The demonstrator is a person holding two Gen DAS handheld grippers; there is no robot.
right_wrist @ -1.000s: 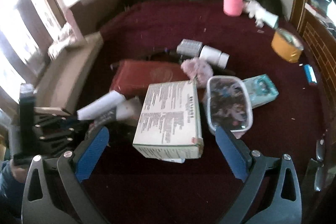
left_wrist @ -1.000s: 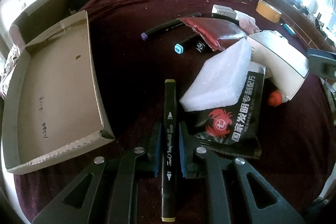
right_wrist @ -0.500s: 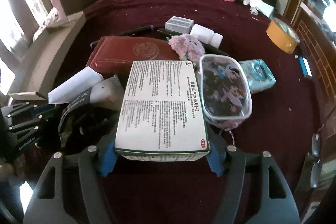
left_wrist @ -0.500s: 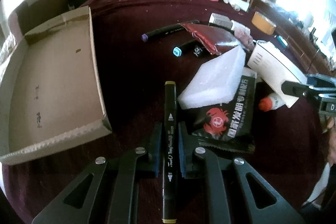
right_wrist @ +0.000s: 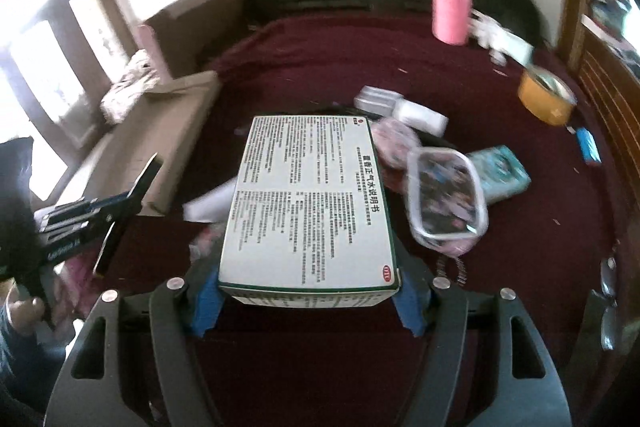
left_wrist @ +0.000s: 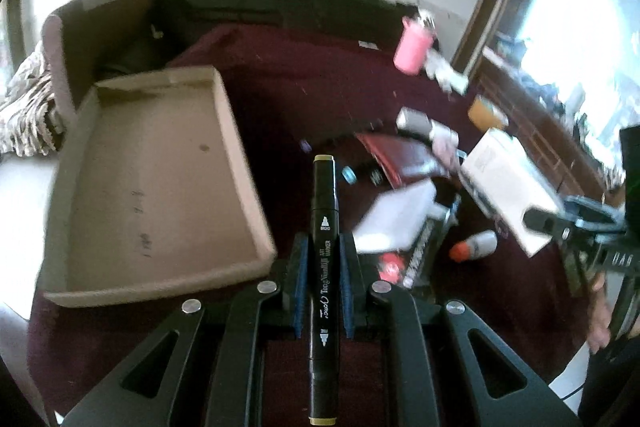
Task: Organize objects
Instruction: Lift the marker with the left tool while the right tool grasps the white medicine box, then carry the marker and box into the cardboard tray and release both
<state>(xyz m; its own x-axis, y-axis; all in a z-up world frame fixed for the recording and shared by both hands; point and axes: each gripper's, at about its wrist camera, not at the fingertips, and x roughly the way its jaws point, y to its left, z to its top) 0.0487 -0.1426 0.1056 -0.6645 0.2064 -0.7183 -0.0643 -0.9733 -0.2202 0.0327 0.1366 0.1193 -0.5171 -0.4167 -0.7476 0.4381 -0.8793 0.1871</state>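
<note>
My left gripper (left_wrist: pixel 323 259) is shut on a black art marker (left_wrist: pixel 324 223) with yellow-green end caps, held above the dark red table. An open cardboard tray (left_wrist: pixel 160 183) lies just left of it. My right gripper (right_wrist: pixel 308 291) is shut on a white box printed with Chinese text (right_wrist: pixel 312 203), lifted above the clutter. That box also shows in the left wrist view (left_wrist: pixel 508 183), and the left gripper with the marker shows in the right wrist view (right_wrist: pixel 112 211).
On the table lie a white foam block (left_wrist: pixel 396 219), a black crab-print packet (left_wrist: pixel 420 251), a red wallet (left_wrist: pixel 404 159), loose markers (left_wrist: pixel 352 173), a small orange-capped bottle (left_wrist: pixel 474 249), a clear lidded container (right_wrist: pixel 446 199), a teal pack (right_wrist: pixel 500 175), a tape roll (right_wrist: pixel 546 99) and a pink bottle (right_wrist: pixel 450 13).
My right gripper closed on the white box and lifted it. My left gripper rose and tilted up with the marker, so the tray and clutter sit farther below.
</note>
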